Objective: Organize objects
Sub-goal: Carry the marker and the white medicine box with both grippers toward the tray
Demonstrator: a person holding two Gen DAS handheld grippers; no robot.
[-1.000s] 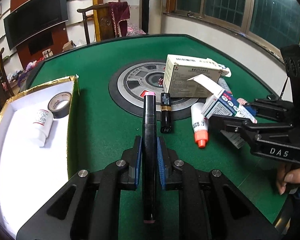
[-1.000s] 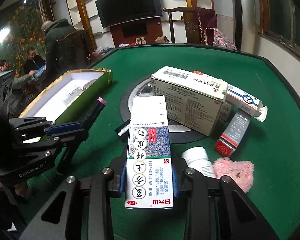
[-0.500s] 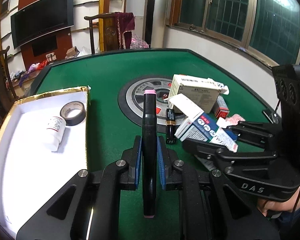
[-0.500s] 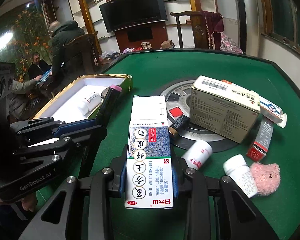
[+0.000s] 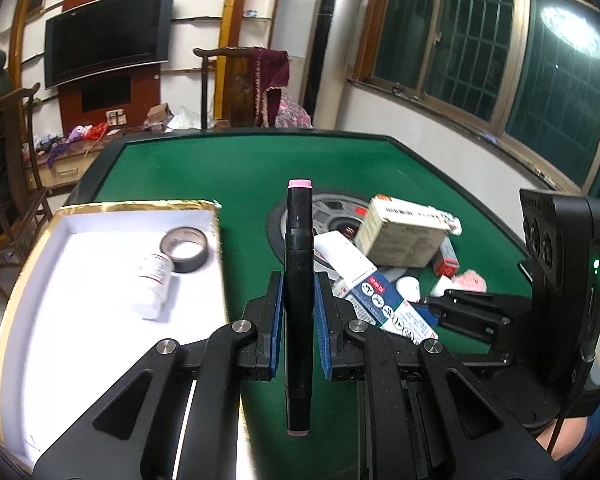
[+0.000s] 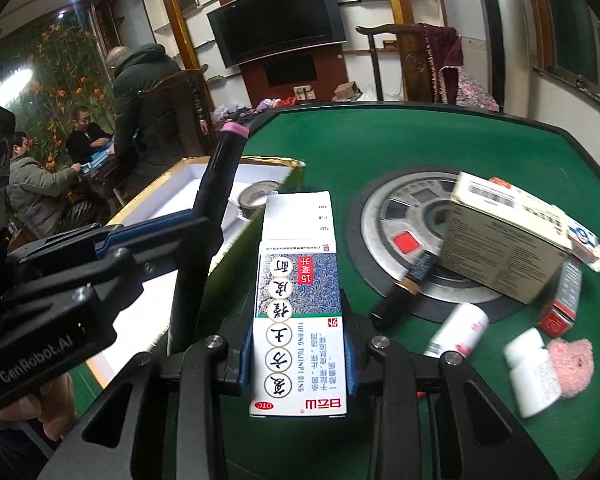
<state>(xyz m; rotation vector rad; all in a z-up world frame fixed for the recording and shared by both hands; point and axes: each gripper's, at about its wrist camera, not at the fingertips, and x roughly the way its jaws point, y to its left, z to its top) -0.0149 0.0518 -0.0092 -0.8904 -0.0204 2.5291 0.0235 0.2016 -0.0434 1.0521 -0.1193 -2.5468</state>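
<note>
The marker (image 5: 299, 276) hides part of the round centre panel (image 5: 332, 216).

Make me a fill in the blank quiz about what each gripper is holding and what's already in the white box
The left gripper is shut on a black ____ with pink ends.
The right gripper is shut on a medicine ____ printed with Chinese characters.
Inside the gold-edged white box, a white bottle lies beside a roll of ____.
The tabletop is covered in ____ felt.

Missing words: marker; carton; tape; green
</note>
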